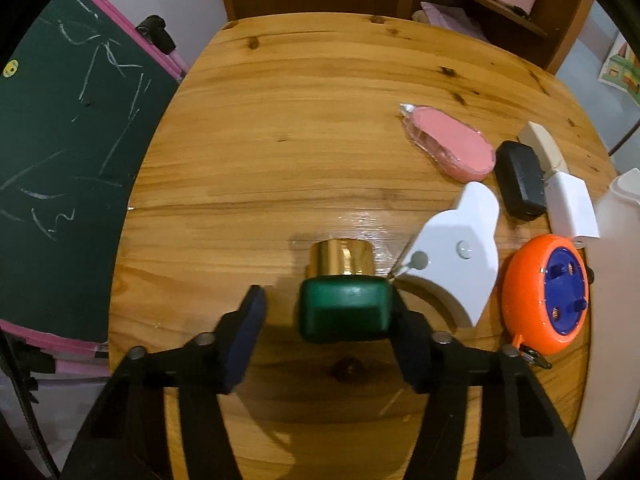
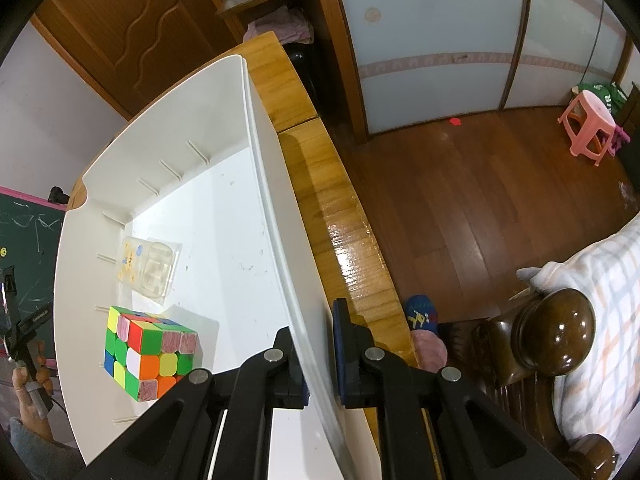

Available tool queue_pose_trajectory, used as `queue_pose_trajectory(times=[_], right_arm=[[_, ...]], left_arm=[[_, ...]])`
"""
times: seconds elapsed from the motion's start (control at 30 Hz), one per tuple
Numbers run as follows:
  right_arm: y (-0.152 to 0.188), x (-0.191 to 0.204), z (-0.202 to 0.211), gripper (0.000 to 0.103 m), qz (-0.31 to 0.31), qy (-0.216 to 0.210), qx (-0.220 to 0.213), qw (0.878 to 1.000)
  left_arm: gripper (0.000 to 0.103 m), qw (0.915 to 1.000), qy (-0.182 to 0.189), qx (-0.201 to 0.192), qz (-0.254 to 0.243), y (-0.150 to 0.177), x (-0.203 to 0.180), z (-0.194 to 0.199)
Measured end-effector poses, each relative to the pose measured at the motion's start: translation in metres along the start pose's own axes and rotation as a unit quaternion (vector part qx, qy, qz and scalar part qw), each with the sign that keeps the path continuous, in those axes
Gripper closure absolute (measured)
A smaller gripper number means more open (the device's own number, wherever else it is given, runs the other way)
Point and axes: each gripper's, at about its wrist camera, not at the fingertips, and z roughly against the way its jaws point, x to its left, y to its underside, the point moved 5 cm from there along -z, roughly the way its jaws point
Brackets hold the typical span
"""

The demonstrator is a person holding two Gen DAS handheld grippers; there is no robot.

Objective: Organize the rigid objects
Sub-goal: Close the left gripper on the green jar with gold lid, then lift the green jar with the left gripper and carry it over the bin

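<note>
A dark green bottle (image 1: 344,312) with a gold cap (image 1: 342,258) lies on the wooden table (image 1: 280,120), cap pointing away. My left gripper (image 1: 325,300) straddles it: the right pad touches the bottle's side, while the left pad (image 1: 246,320) stands off with a gap, so it is open. My right gripper (image 2: 314,320) is shut on the near side wall of a white bin (image 2: 264,184). A Rubik's cube (image 2: 148,352) and a clear plastic pack (image 2: 148,264) lie inside the bin.
Right of the bottle lie a white curved piece (image 1: 452,264), an orange round reel (image 1: 548,296), a black case (image 1: 520,180), a pink case (image 1: 452,144) and a white-and-beige item (image 1: 560,184). A green chalkboard (image 1: 60,160) stands left of the table. A person's hand (image 2: 28,392) shows beside the bin.
</note>
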Motion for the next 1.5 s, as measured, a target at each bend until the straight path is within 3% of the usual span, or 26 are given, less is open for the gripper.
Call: queue_pose_trajectory(times=[0.03,0.33,0.6,0.8,1.0,1.2,1.5], right_arm=[[0.0,0.0,0.0,0.094,0.0,0.0,0.0,1.0],[0.0,0.0,0.0,0.094,0.001,0.001,0.0,1.0],[0.0,0.002,0.0,0.094,0.0,-0.002,-0.002,1.0],[0.001,0.001,0.002,0.094,0.002,-0.003,-0.005,1.0],[0.003,0.003,0.005,0.093,0.006,-0.006,-0.015,1.0],[0.005,0.006,0.009,0.092,0.02,-0.002,-0.021,1.0],[0.006,0.011,0.011,0.091,0.033,0.002,-0.026,0.999]], left_arm=[[0.06,1.0,0.0,0.0,-0.004,0.0,-0.002,0.0],[0.06,0.9996,-0.025,0.0,0.017,0.009,0.003,0.009],[0.06,0.9991,-0.014,-0.04,-0.01,0.028,-0.019,0.082],[0.06,0.9926,0.037,-0.093,-0.069,0.032,-0.08,0.149],[0.06,0.9768,0.111,-0.119,-0.139,0.03,-0.165,0.189],[0.06,0.9662,0.132,-0.113,-0.19,0.026,-0.233,0.186],[0.06,0.9648,0.134,-0.079,-0.212,0.021,-0.291,0.153]])
